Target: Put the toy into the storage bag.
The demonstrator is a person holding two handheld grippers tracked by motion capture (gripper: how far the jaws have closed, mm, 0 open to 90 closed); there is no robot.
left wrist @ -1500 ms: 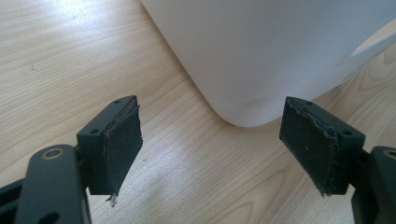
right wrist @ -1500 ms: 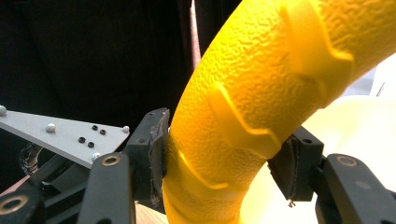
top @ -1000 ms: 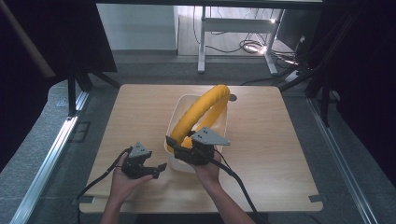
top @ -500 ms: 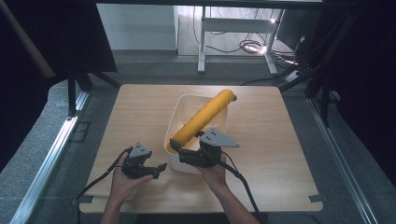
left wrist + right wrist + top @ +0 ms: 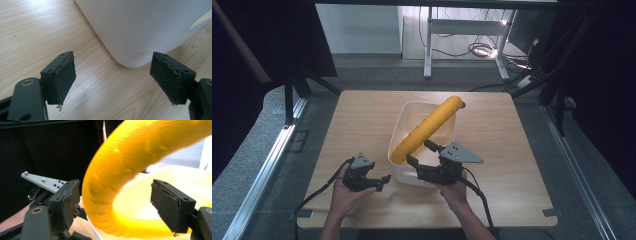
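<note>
Tube: a long yellow flexible tube lies slantwise across the white tub, its low end over the tub's near-left rim and its far end sticking out past the far-right rim; in the right gripper view it curves up as a thick ribbed arc between the jaws, blurred.
Tub: white, rounded corners, near the middle of the table, closer to the near edge; in the left gripper view its near corner stands just ahead of the jaws.
Right gripper: held in the right hand at the tub's near wall, jaws pointing toward the tube's low end; jaws spread wide, the tube passing through the gap, no pad seen touching it, nothing gripped.
Left gripper: held in the left hand near the table's near edge, just left of the tub; jaws spread wide, bare wood between them, nothing held.
Table: light wood, rounded corners.
Cables: a black one trails from each gripper toward the near edge.
</note>
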